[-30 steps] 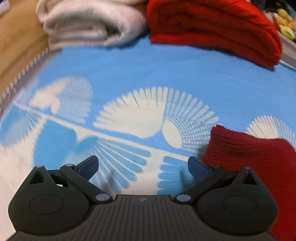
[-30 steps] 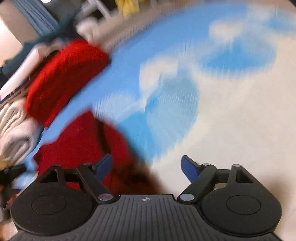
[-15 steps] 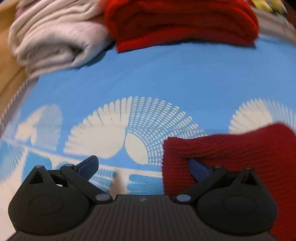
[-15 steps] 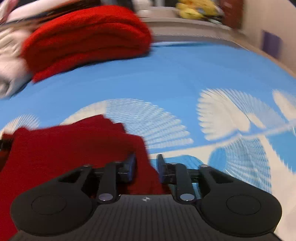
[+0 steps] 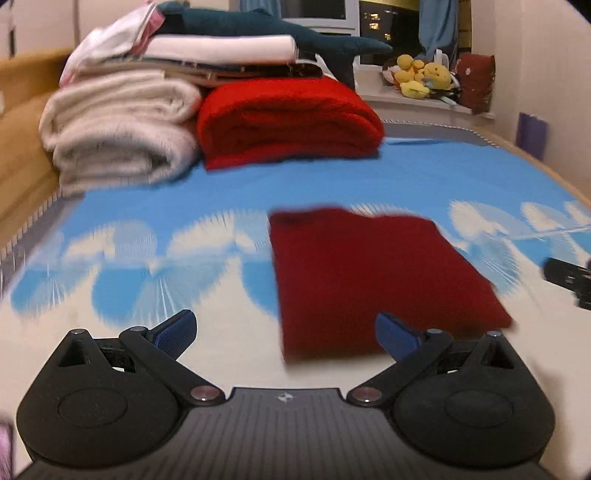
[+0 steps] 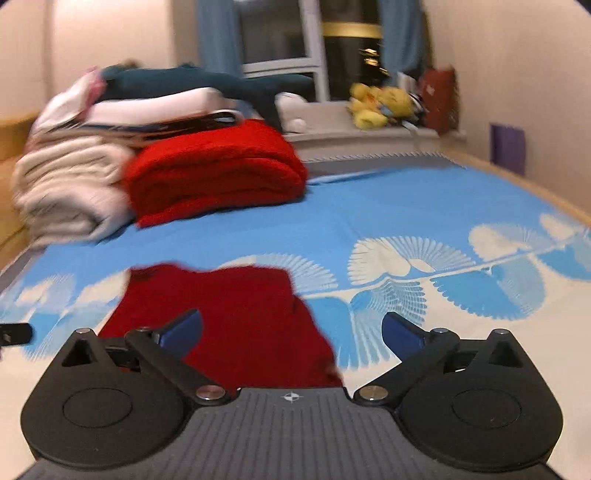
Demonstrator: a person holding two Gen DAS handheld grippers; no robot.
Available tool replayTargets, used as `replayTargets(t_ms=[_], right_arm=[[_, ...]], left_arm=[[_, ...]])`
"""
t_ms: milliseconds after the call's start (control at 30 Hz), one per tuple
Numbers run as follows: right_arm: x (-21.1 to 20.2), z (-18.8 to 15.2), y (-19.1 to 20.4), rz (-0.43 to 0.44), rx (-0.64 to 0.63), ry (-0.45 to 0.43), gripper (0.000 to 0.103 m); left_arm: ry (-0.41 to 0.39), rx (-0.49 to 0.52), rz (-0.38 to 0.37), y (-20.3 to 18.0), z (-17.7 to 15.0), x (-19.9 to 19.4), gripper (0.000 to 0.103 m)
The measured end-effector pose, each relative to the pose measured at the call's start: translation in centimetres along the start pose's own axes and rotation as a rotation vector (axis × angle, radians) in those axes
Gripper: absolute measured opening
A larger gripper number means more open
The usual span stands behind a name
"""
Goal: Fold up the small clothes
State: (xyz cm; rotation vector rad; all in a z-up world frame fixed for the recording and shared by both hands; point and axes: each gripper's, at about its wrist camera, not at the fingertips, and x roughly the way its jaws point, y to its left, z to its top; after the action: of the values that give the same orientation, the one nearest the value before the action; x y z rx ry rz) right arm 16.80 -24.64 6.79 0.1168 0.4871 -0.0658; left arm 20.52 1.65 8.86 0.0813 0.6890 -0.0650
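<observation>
A small dark red knitted garment [image 5: 373,273] lies folded flat on the blue and white patterned bed cover [image 5: 221,192]. It also shows in the right wrist view [image 6: 229,317]. My left gripper [image 5: 286,332] is open and empty, raised above the cover, with the garment ahead and to its right. My right gripper [image 6: 291,330] is open and empty, just above the garment's near right part. The right gripper's tip [image 5: 569,280] shows at the right edge of the left wrist view.
A folded bright red blanket [image 5: 288,118] and a rolled cream blanket [image 5: 118,129] lie at the far end, with stacked linen and a dark plush shark [image 5: 266,29] on top. Yellow plush toys [image 5: 421,75] sit on the windowsill. A wall runs along the right.
Both grippers have pulled back and risen from the garment. My right gripper, nearly shut half a second ago, has opened and let the garment go. The garment now lies flat.
</observation>
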Motion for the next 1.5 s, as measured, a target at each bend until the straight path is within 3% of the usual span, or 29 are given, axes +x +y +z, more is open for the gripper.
replayTargets(t_ms=[100,233,300,367,433,533,867,1500], right_arm=[[-5.2,-2.1,1.6,-0.046,-0.047,-0.018,0.102],[-8.6,-6.0,1.9,-0.123,0.025,-0.058,0.102],[-7.4,-7.9,1.8,-0.144,0.005,-0.032,0.102],[-5.2,-8.8,2.1,-0.123,-0.092,0.041,0.102],[-4.0,-9.4,2.6,-0.138,-0.161,0.058,0.102],[-2.7,-9.5,3.3,-0.14,-0.192,0.081,0.102],[-1.7,-9.6,4.9,-0.112,-0.174,0.123,0.102],[-1.7,-9.5,4.7,-0.101,-0.142,0.139,0.102]], left_arm=[[0.032,-0.048,-0.006,-0.5,-3.5,-2.0,0.103],[0.019,-0.007,0.039,-1.5,-6.5,-1.5,0.103],[-0.005,-0.003,0.046,-1.4,-7.8,-0.4,0.103],[0.054,-0.013,0.039,-1.0,-8.4,1.0,0.103],[0.096,-0.03,-0.012,-0.5,-8.1,2.0,0.103],[0.084,-0.04,-0.015,0.0,-7.5,2.2,0.103],[0.081,-0.013,0.022,-0.3,-7.0,2.4,0.103],[0.085,0.012,0.024,-1.0,-7.4,2.7,0.103]])
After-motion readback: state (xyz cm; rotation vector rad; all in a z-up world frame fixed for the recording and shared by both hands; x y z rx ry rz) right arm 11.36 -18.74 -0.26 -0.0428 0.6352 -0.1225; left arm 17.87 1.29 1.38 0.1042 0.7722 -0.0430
